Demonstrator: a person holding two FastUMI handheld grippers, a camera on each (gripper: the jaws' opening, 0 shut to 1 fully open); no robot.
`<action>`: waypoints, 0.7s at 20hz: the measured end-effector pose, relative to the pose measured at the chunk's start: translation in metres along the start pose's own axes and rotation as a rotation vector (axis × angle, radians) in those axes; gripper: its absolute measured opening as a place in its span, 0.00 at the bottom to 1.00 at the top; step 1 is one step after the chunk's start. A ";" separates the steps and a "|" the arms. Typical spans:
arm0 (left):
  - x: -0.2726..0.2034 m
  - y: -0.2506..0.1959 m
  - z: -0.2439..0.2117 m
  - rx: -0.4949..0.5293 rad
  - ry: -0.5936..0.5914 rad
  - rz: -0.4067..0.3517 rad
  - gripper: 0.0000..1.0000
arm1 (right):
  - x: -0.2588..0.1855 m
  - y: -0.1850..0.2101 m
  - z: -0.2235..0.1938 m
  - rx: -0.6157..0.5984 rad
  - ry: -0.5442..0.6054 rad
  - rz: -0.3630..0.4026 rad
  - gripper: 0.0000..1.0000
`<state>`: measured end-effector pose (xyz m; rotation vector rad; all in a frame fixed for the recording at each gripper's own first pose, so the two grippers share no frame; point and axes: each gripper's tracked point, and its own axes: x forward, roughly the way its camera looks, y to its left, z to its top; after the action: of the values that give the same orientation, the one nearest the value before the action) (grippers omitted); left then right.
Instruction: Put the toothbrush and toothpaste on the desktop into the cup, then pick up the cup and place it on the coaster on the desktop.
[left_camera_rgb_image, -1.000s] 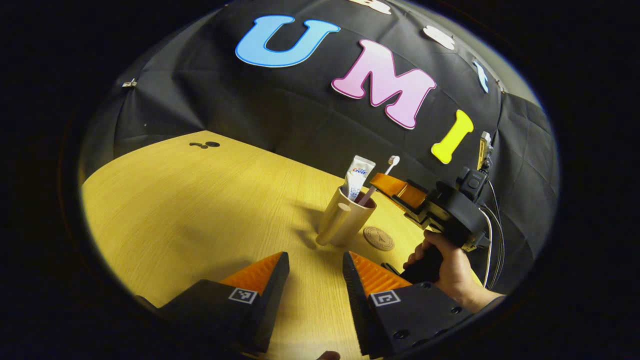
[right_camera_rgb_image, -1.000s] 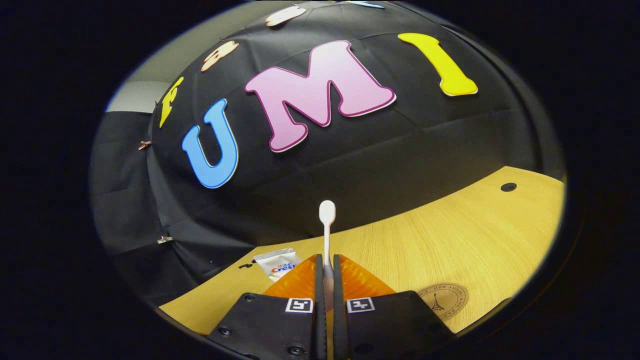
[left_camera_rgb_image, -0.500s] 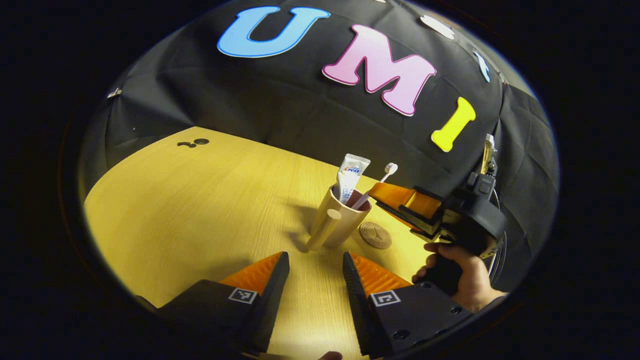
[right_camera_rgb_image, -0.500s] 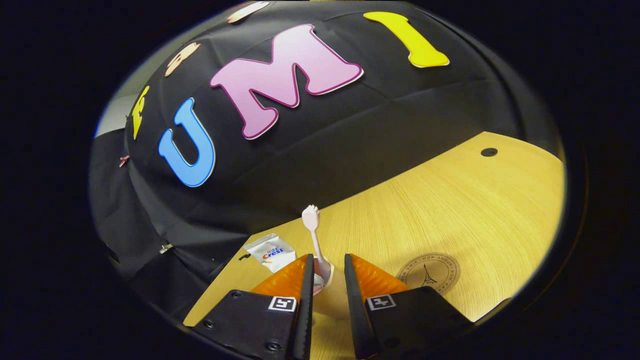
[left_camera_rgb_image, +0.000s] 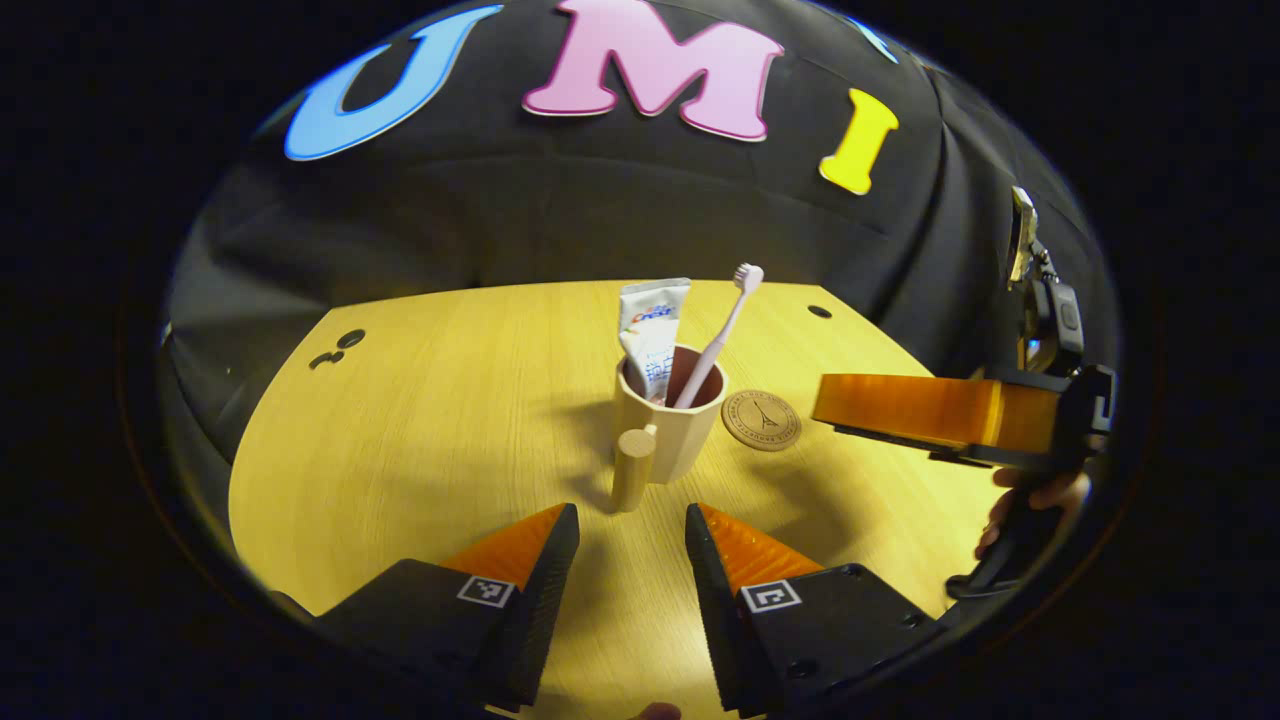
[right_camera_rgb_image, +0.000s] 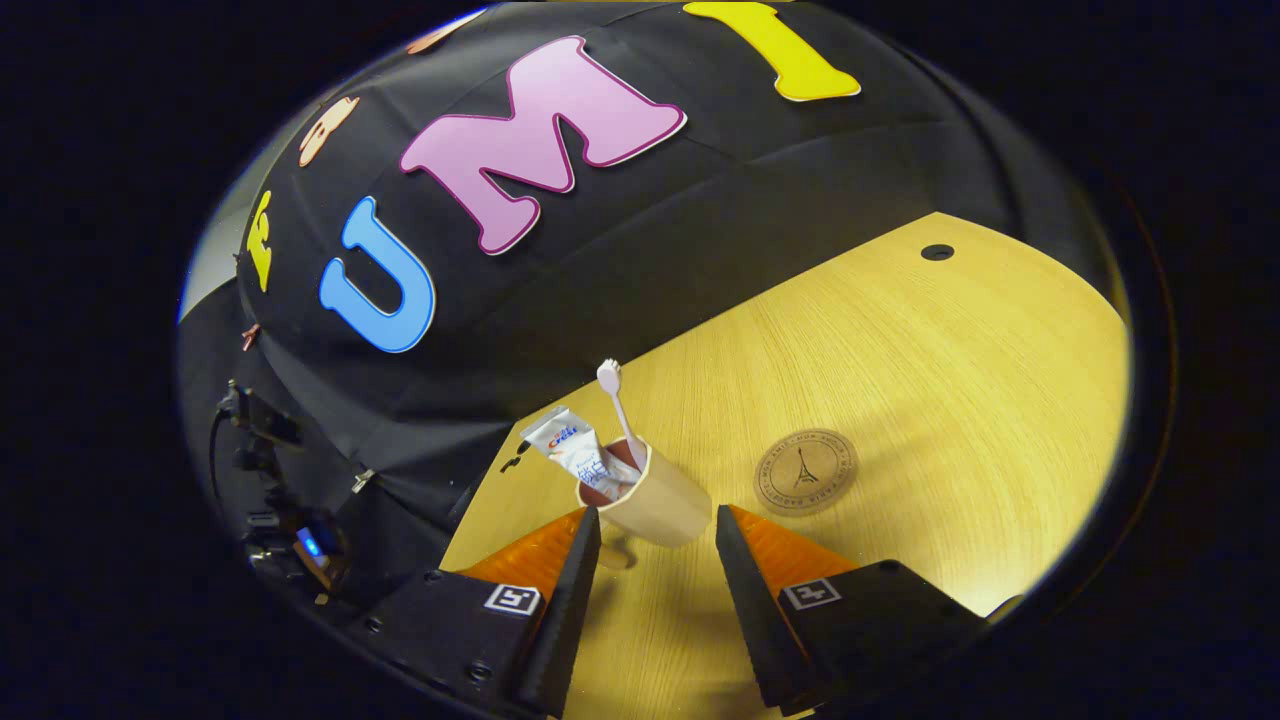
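The desk (left_camera_rgb_image: 420, 420) is seen as a broad wooden surface backed by the black cloth wall, with small dark holes near its far edge. Near its middle the cup (left_camera_rgb_image: 665, 430) is stood upright, with a stubby round handle (left_camera_rgb_image: 632, 468) projecting from its near side in the left gripper view. The toothpaste (left_camera_rgb_image: 650, 330) and the toothbrush (left_camera_rgb_image: 720, 330) are already held inside the cup, both leaning above the rim, so the loading step is judged complete. The coaster (left_camera_rgb_image: 762, 420) is laid flat just beside the cup, apart from it. The left hand-held gripper (left_camera_rgb_image: 625, 540) is held wide and empty, aimed at the cup from the near side. The right hand-held gripper (right_camera_rgb_image: 655, 545) is likewise spread wide and empty, with the cup close in front of its jaws. The cup is judged to be light, rigid and smooth-walled, and top-heavy with its tall contents; it should be taken low across the body or by the handle and kept upright. The path to the coaster is short and unobstructed, though the leaning toothbrush could be knocked by a finger passing above the rim.
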<state>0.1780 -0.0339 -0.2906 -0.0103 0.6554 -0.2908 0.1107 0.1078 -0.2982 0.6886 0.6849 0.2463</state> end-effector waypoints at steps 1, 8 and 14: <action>0.003 -0.003 -0.001 0.013 0.016 -0.007 0.67 | -0.011 -0.004 -0.002 0.000 0.019 0.008 0.74; 0.022 0.006 0.018 -0.028 0.053 -0.014 0.68 | -0.084 -0.049 -0.009 0.006 0.097 -0.041 0.82; 0.036 0.014 0.023 0.103 0.142 -0.001 0.68 | -0.120 -0.083 -0.026 -0.039 0.139 -0.113 0.88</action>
<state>0.2229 -0.0320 -0.2949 0.1098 0.7808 -0.3284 0.0018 0.0072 -0.3072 0.5974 0.8470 0.2042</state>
